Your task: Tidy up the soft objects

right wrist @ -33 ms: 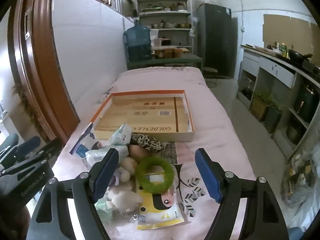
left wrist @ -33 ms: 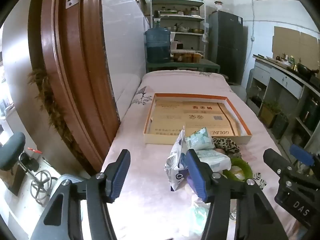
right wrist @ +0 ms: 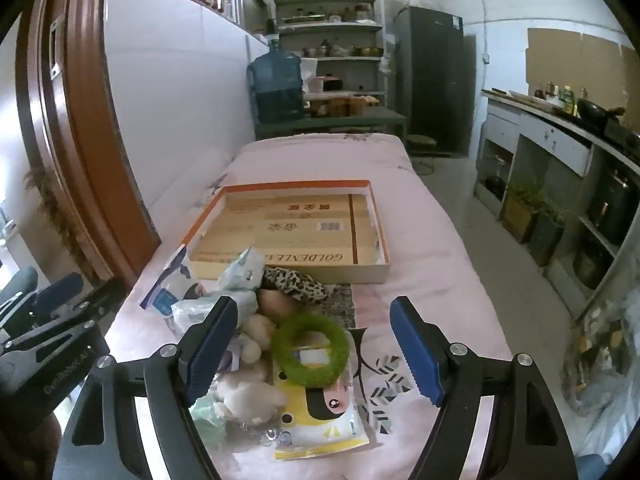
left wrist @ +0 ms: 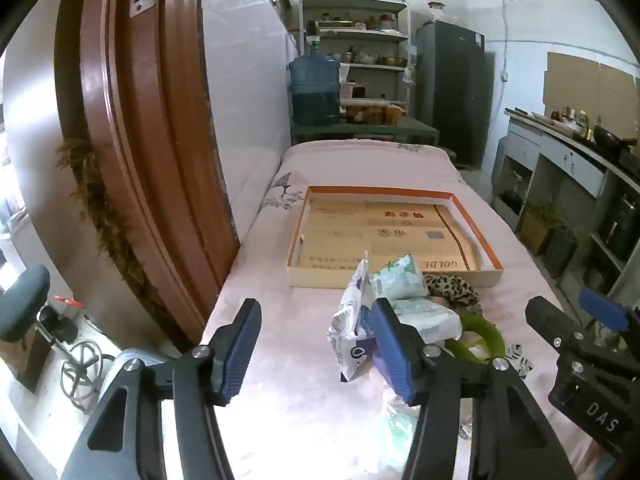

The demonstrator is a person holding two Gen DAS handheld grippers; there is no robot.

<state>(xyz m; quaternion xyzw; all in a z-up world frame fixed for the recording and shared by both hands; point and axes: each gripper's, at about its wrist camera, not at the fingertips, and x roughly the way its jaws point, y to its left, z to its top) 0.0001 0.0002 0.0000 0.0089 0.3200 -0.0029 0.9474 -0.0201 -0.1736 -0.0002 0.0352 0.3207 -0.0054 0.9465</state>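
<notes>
Bedding: a pink quilted cover [right wrist: 432,240] spreads over a long table running away from the cameras, its long axis near to far, with a printed bird-and-leaf motif at the near end.

Shallow rectangular cardboard tray with an orange rim [right wrist: 370,236] [left wrist: 486,242] lies flat mid-table, long side across the table, printed lining showing, nothing in it.

Soft items sit in one heap just near of the tray's near wall:
- Flat yellow-and-white plastic pack [right wrist: 320,416], lying flat, long axis near to far, nearest of the heap.
- White-and-blue crinkled foil pouch [left wrist: 350,332], standing on edge, tilted, at the heap's left.
- Two pale green tissue packs [left wrist: 398,280], soft plastic, one leaning against the tray wall, the other below it.
- Cream plush toy [right wrist: 248,394], fuzzy, at the heap's near left.
- Leopard-print fabric piece [right wrist: 298,282], crumpled, touching the tray wall.
- Green fuzzy ring [right wrist: 310,346], lying flat on the yellow pack, hole upward.

Left gripper [left wrist: 316,346]: jaws apart, nothing between them, over bare cover; the heap lies to its right, the foil pouch just behind its right finger.

Right gripper [right wrist: 314,354]: jaws fully apart, nothing clamped; the green ring lies between the fingers' lines, below them.
</notes>
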